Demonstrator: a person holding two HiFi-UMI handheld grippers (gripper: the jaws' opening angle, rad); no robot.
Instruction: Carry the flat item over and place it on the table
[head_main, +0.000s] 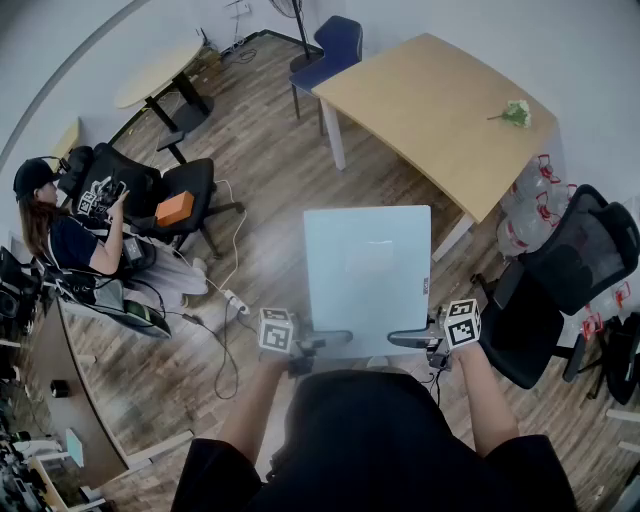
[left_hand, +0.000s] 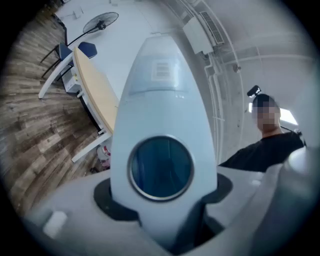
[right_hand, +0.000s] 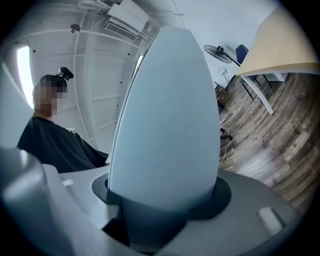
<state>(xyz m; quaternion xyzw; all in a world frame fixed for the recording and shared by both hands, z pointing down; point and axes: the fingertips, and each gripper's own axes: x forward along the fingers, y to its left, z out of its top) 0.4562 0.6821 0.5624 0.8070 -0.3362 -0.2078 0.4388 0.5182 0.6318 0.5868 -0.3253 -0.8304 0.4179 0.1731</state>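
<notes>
- The flat item (head_main: 367, 275), a pale blue panel, is carried roughly level in the air above the wooden floor (head_main: 270, 170). It lies in front of the person and short of the table (head_main: 430, 110).
- The left gripper (head_main: 322, 341) is clamped on the panel's near edge towards its left corner. Its own view shows the panel seated between the jaws.
- The right gripper (head_main: 408, 340) is likewise clenched on the near edge towards the right corner, with the panel filling its jaws.
- The panel extends away from both grippers, and its far edge is unsupported.
- Judgement: the panel appears stiff and thin, with no visible sag. Its surface looks smooth, so slippage at the pads is a risk.
- Judgement: two holds set apart on one edge resist twisting, but the overhang will lever against the jaws. A level, steady carry is advised.
</notes>
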